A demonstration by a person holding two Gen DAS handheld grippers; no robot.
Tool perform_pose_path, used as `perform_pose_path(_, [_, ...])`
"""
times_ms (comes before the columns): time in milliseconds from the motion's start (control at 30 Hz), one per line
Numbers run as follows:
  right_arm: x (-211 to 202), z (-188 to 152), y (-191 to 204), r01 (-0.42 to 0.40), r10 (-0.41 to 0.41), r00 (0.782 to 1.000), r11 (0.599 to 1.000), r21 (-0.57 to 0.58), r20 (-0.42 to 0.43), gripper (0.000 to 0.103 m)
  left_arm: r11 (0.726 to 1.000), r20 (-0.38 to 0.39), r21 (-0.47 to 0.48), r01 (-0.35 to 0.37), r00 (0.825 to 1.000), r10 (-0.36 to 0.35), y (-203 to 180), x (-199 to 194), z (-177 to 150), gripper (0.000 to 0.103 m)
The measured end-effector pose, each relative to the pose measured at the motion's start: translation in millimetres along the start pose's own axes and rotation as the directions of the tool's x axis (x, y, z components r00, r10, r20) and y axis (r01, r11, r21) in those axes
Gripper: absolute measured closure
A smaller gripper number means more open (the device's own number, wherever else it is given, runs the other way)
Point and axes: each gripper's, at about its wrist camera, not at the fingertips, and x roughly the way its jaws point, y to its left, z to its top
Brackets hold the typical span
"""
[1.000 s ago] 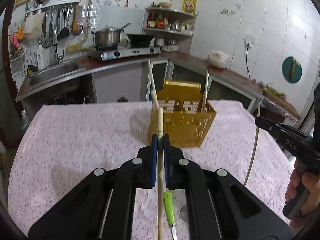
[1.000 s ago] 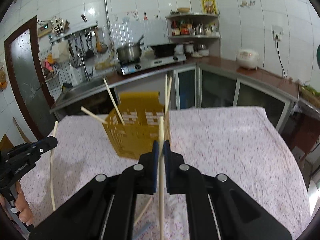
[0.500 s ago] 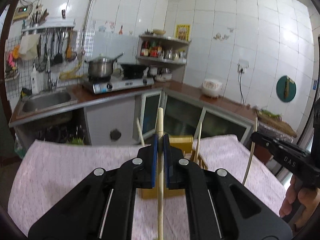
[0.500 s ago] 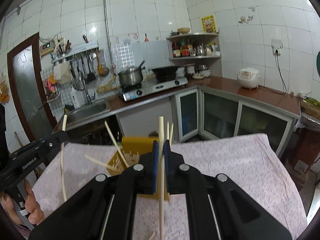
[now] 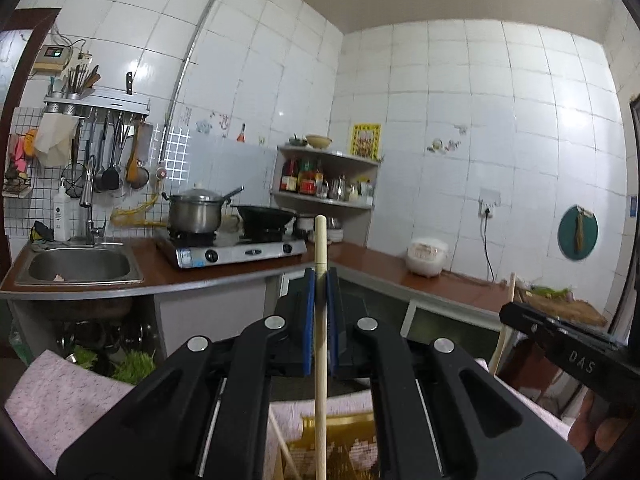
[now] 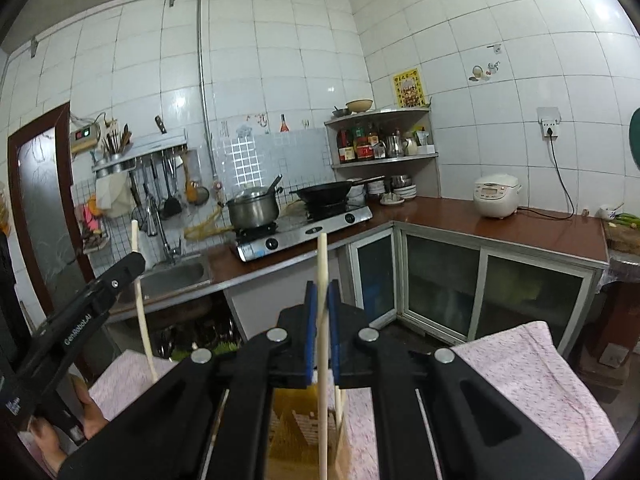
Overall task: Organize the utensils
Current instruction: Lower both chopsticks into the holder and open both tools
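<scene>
Both raised above yellow basket [image 5: 340, 444] | left gripper [image 5: 320, 280] level, right gripper [image 6: 322, 292] tilted down | fingers clenched (one chopstick [image 5: 320, 320] each)

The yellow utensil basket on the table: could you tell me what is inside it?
In the yellow basket, one pale chopstick stands visibly. The right gripper covers the rest.

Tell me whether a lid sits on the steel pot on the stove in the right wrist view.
Yes, a lid covers the steel pot on the silver gas stove, with a utensil handle sticking out beside it.

Two grippers [image 5: 320, 280] [image 6: 322, 292], two held chopsticks [image 5: 320, 248] [image 6: 322, 264], one yellow basket [image 5: 340, 448].
</scene>
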Motion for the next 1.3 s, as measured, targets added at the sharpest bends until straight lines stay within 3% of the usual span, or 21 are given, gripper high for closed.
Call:
perform_pose_path(200, [24.3,-8.1,1.7,0.008,-0.007,0.999,1.000,-0.020,0.034,0.097,0.999,0.048,0.008,-0.033,0.998,0.033,2.6,25.7,-14.9,0.099])
perform_pose_path(500, [38.6,-38.3,2.6,-0.009,0.011,0.998,0.999,-0.043,0.055,0.097,0.998,0.039,0.038,-0.046,0.998,0.045,0.5,40.5,-59.0,0.099])
perform_pose_path(733, [43.9,-70.2,2.9,-0.030,0.030,1.000,0.996,-0.078,-0.001,0.097,0.997,0.018,0.067,-0.040,0.999,0.039,2.1,38.2,-84.3,0.099])
perform_pose_path(1067, [52.2,-100.9,4.0,-0.053,0.036,0.984,0.994,-0.091,-0.173,0.096,0.999,-0.169,0.031,-0.030,0.985,0.035,22.8,25.7,-98.3,0.098])
perform_pose_path(1100, [53.2,-102.4,3.9,-0.052,0.034,0.981,0.995,-0.089,-0.192,0.096,1.000,-0.201,0.013,-0.024,0.979,0.026,25.5,23.2,-94.7,0.095])
perform_pose_path(1167, [48.7,-101.0,3.7,-0.030,0.012,0.980,0.996,-0.087,-0.200,0.095,1.000,-0.236,-0.014,-0.022,0.971,0.018,28.4,13.1,-87.3,0.079])
perform_pose_path(1233, [41.7,-96.3,0.2,-0.030,0.016,0.978,0.998,-0.062,-0.208,0.081,0.999,-0.230,-0.009,-0.031,0.973,0.028,27.5,-2.0,-80.2,0.048])
perform_pose_path(1267, [37.5,-94.3,-0.9,-0.028,0.016,0.978,0.998,-0.052,-0.207,0.061,0.999,-0.217,0.007,-0.046,0.975,0.046,26.0,-13.1,-75.0,0.042])
perform_pose_path(1300, [30.9,-91.7,-1.9,-0.018,0.008,0.980,0.999,-0.051,-0.197,0.055,0.998,-0.211,0.019,-0.055,0.976,0.058,24.0,-20.8,-71.9,0.030])
